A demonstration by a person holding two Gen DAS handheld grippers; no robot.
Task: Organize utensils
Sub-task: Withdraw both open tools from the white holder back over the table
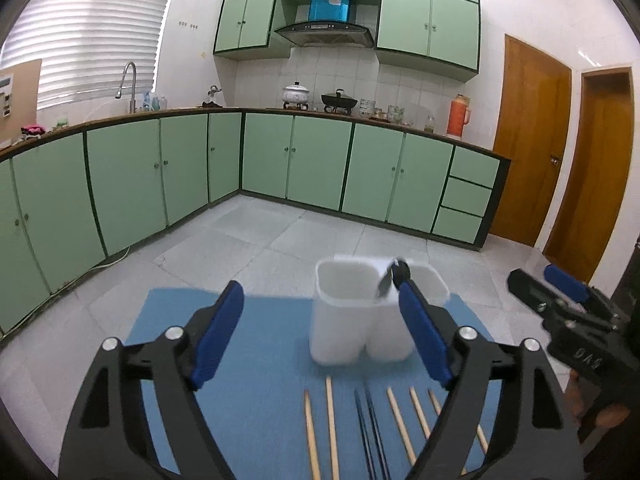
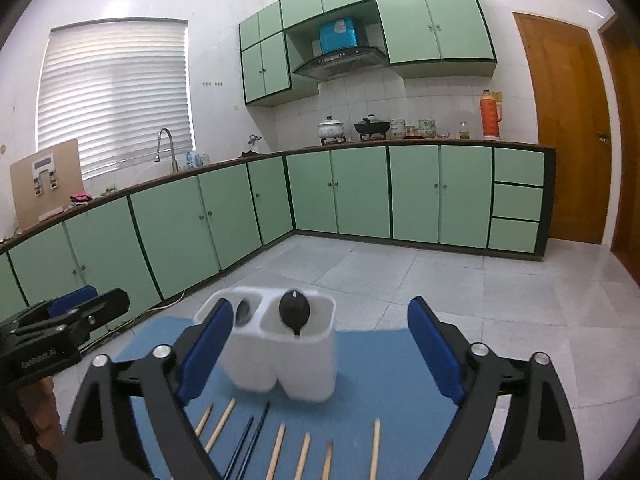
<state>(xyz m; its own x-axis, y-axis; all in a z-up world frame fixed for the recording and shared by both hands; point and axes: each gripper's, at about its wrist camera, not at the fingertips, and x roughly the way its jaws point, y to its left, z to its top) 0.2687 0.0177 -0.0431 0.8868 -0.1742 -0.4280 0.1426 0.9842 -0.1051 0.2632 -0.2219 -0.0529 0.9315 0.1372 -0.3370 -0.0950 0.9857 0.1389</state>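
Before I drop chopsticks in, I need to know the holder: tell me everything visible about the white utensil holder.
The white utensil holder looks like matte plastic, with two rounded compartments side by side. It stands upright on the blue mat, beyond the chopsticks' tips. A black spoon stands in one compartment, a grey one in the other. Neither tongs touch it.

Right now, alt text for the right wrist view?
Open right tongs face a white two-compartment utensil holder on a blue mat, with a black spoon in its right compartment. Wooden and black chopsticks lie in front; green kitchen cabinets fill the background.
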